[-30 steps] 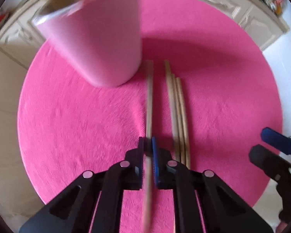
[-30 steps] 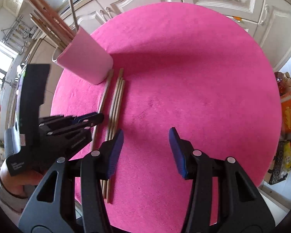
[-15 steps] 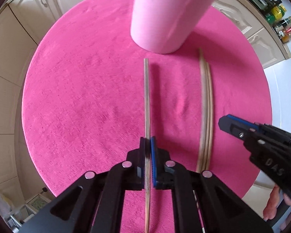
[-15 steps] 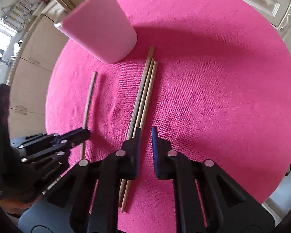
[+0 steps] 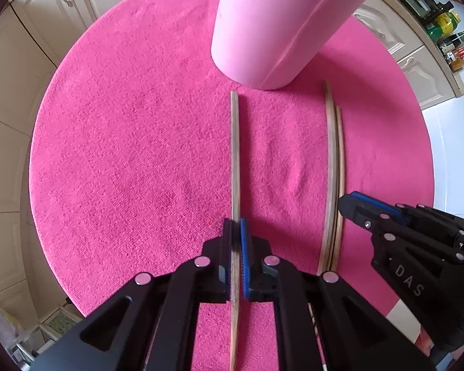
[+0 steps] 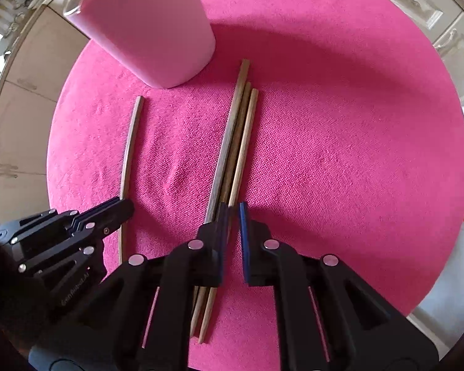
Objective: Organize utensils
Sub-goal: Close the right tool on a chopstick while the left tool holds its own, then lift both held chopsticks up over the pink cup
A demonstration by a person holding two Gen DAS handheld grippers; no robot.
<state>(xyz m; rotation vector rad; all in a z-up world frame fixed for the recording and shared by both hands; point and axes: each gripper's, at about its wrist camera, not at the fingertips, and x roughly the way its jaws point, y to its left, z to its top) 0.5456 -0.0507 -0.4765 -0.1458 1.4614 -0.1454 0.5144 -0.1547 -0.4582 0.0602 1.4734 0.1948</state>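
Pink round mat point(image 5: 123, 154) filled both views, a pink holder point(image 5: 272, 27) at the top. At lower centre, the left gripper point(image 5: 235, 247) clamped a lone chopstick point(image 5: 234, 154); the right gripper point(image 6: 230, 235), fingers nearly together, pinched the rightmost of three bundled chopsticks point(image 6: 232, 142).

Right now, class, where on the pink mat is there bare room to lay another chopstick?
Free: the wide stretch of mat right of the three chopsticks, and the patch left of the single chopstick. Crowded: below the pink cup, around the sticks.
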